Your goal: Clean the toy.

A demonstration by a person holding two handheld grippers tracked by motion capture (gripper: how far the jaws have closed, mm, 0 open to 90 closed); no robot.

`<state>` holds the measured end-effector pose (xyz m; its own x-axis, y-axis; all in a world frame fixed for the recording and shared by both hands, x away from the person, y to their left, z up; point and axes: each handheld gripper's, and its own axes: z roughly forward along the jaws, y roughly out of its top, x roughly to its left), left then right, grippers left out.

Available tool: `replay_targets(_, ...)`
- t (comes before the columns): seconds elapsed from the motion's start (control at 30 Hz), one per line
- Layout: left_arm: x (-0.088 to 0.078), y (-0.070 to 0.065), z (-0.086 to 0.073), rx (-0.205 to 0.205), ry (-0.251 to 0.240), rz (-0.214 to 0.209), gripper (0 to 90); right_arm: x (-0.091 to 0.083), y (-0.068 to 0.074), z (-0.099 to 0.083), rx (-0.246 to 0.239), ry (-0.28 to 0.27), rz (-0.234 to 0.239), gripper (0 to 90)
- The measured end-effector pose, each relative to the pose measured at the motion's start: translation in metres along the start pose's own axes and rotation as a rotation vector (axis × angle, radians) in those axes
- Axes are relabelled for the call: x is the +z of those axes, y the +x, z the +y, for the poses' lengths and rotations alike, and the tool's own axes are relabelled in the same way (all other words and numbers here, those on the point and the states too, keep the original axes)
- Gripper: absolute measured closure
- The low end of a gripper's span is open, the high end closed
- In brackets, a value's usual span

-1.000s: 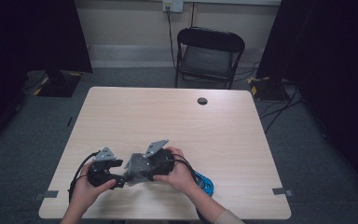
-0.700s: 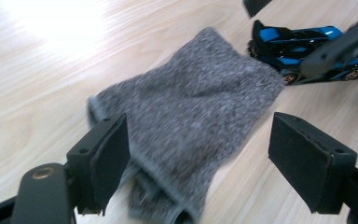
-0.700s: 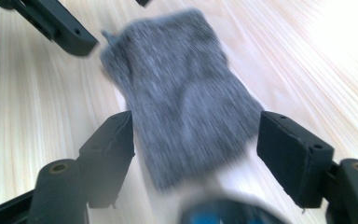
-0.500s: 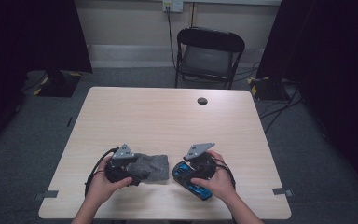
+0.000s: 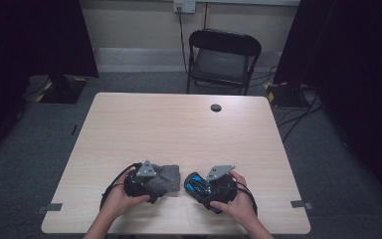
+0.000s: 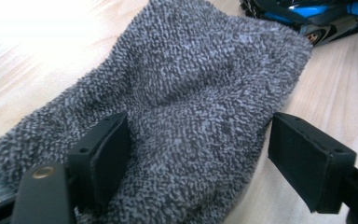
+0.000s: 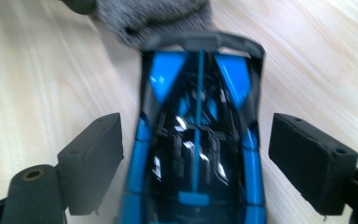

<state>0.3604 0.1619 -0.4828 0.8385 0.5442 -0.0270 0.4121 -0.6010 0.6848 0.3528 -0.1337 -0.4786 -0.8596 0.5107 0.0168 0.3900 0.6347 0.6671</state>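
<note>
A grey towelling cloth point(image 5: 168, 174) lies crumpled on the table near its front edge. My left gripper point(image 5: 158, 183) points right over it. In the left gripper view the cloth point(image 6: 200, 79) lies between the jaws of that gripper point(image 6: 200, 130): one pad touches it and the other stands just off its edge. A blue and black toy car point(image 5: 193, 183) rests right of the cloth, its end close to the cloth. My right gripper point(image 5: 203, 188) points left along the car. Its jaws point(image 7: 196, 126) have just been opening and straddle the car point(image 7: 198, 154) with a gap on each side.
The light wooden table point(image 5: 179, 129) has a black round cable port point(image 5: 216, 107) near its far edge. A black folding chair point(image 5: 224, 55) stands behind the table. Dark curtains flank the room, and cables run along the floor at the right.
The right hand has left the cloth and swung right, and its gripper now straddles the blue car. The left hand and the cloth have shifted right.
</note>
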Motion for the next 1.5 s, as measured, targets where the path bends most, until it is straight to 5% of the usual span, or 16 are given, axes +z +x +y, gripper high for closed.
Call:
replay_targets(0.13, 0.004, 0.001, -0.002, 0.031, -0.018, 0.008, 19.2, 0.003, -0.002, -0.005, 0.035, 0.003, 0.007, 15.0)
replay_targets(0.3, 0.007, -0.004, -0.003, 0.084, -0.003, 0.034, 17.8, 0.01, 0.002, -0.008, 0.001, 0.015, -0.019, 14.3)
replay_targets(0.6, 0.003, -0.004, -0.004, 0.041, -0.015, 0.09, 39.6, 0.012, 0.005, -0.011, 0.032, -0.039, -0.043, 18.1)
replay_targets(0.77, 0.001, -0.009, 0.002, 0.026, 0.018, 0.131, 66.0, 0.012, 0.007, -0.013, 0.024, -0.068, -0.032, 24.9)
replay_targets(0.93, -0.004, -0.009, 0.008, -0.048, 0.005, 0.112, 72.2, 0.012, 0.007, -0.013, 0.028, -0.072, -0.036, 25.7)
replay_targets(1.23, -0.009, -0.004, 0.031, -0.083, -0.051, 0.133, 73.8, 0.012, 0.009, -0.012, 0.034, -0.068, -0.045, 25.9)
replay_targets(1.5, 0.027, -0.001, 0.053, -0.098, -0.016, 0.143, 73.6, 0.012, 0.01, -0.012, 0.037, -0.069, -0.047, 26.0)
